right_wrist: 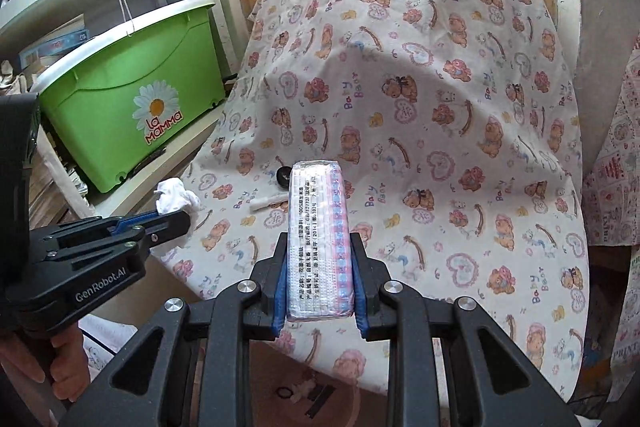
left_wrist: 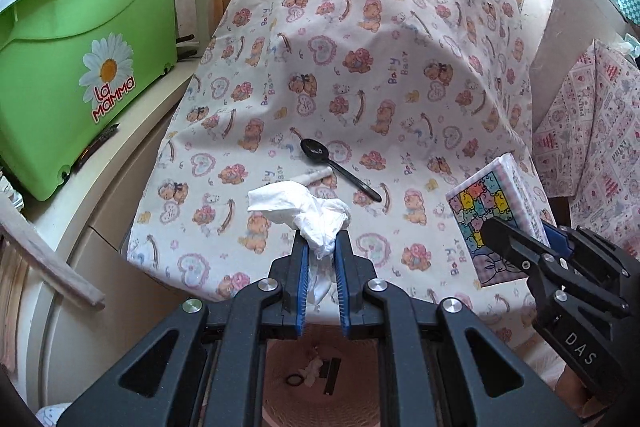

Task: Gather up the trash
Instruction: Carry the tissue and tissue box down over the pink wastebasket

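My left gripper (left_wrist: 322, 245) is shut on a crumpled white tissue (left_wrist: 304, 211), held above the near edge of the bear-print cloth (left_wrist: 360, 47). My right gripper (right_wrist: 319, 247) is shut on a tissue pack (right_wrist: 319, 239), held upright on its edge; it also shows in the left wrist view (left_wrist: 494, 219) with a colourful bear cover. A black plastic spoon (left_wrist: 338, 167) and a small white paper roll (left_wrist: 316, 175) lie on the cloth beyond the tissue. The left gripper (right_wrist: 168, 223) with the tissue (right_wrist: 176, 197) shows at the left of the right wrist view.
A green "La Mamma" bin (left_wrist: 76, 67) stands on a white shelf at the left. A pinkish basket (left_wrist: 320, 375) with small scraps sits below the grippers. Another patterned cloth (left_wrist: 592, 139) hangs at the right. A wooden strip (left_wrist: 48, 259) leans at the left.
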Demonstrator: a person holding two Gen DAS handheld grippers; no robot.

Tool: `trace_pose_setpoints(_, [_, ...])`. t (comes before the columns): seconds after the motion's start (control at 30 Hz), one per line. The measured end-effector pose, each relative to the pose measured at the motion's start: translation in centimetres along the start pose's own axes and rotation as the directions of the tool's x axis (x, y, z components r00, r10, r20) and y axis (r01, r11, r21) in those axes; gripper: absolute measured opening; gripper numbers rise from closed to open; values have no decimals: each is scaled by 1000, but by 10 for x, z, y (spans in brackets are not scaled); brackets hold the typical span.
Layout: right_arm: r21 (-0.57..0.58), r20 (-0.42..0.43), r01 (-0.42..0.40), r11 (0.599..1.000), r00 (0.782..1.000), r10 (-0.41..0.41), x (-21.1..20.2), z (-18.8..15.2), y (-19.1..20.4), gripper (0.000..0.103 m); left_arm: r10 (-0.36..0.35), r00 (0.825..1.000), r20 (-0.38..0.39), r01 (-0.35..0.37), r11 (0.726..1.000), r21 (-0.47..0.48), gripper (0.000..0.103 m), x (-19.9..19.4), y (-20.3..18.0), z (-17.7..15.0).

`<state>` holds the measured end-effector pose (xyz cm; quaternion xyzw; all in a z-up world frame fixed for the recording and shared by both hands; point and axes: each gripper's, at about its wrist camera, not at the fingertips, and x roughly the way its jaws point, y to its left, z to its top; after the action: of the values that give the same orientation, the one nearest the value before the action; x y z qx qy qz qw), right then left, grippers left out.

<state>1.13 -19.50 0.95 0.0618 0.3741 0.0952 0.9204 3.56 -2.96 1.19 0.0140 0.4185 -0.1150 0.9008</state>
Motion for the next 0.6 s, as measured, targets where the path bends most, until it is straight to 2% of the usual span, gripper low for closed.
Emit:
trace_pose_setpoints(0.3, [-56, 13, -41, 998, 999, 42, -38, -35, 25, 28, -9, 999, -46, 9, 1000, 11, 12, -18, -7, -34])
trace_pose_setpoints(0.47, [-80, -32, -55, 995, 998, 53, -37, -50, 34, 28, -18, 995, -95, 16, 1000, -20, 12, -3, -3, -45])
trace_pose_setpoints(0.6, [-83, -96, -91, 992, 992, 83, -25, -58, 36, 29, -54, 985, -161, 44, 997, -65, 12, 13, 5, -52])
